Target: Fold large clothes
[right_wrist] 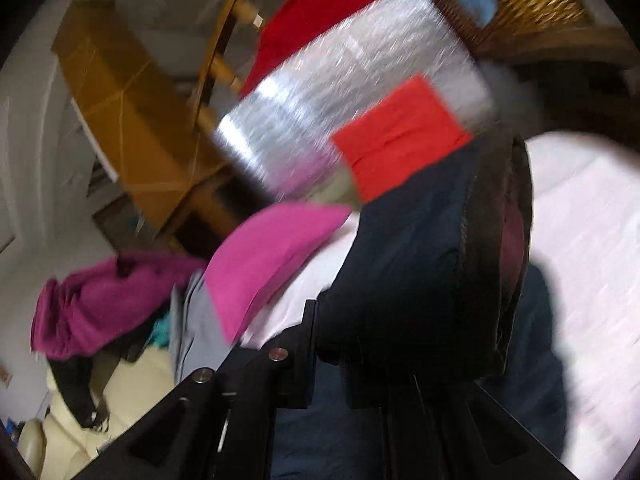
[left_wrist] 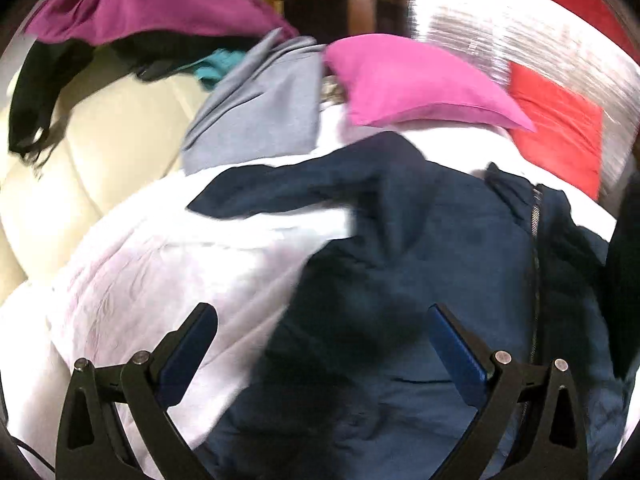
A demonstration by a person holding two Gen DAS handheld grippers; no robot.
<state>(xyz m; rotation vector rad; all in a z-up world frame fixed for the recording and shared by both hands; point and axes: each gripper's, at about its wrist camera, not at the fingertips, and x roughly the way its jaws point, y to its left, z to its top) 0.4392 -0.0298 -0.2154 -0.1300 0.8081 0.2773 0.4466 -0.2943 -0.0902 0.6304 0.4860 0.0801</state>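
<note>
A navy zip-up jacket (left_wrist: 420, 264) lies spread on a white sheet (left_wrist: 168, 264), one sleeve stretched to the left. My left gripper (left_wrist: 322, 320) is open and empty, hovering above the jacket's left side near its edge. In the right wrist view my right gripper (right_wrist: 332, 344) is shut on a bunched fold of the navy jacket (right_wrist: 404, 256) and holds it lifted; its fingertips are hidden by the cloth. The view is blurred.
A pink folded garment (left_wrist: 416, 84), a grey one (left_wrist: 264, 108) and a red one (left_wrist: 560, 128) lie at the far edge of the sheet. A magenta and black pile (left_wrist: 152, 8) rests on a cream sofa (left_wrist: 92, 132). A silver surface (right_wrist: 344, 92) and a wooden chair (right_wrist: 224, 56) stand behind.
</note>
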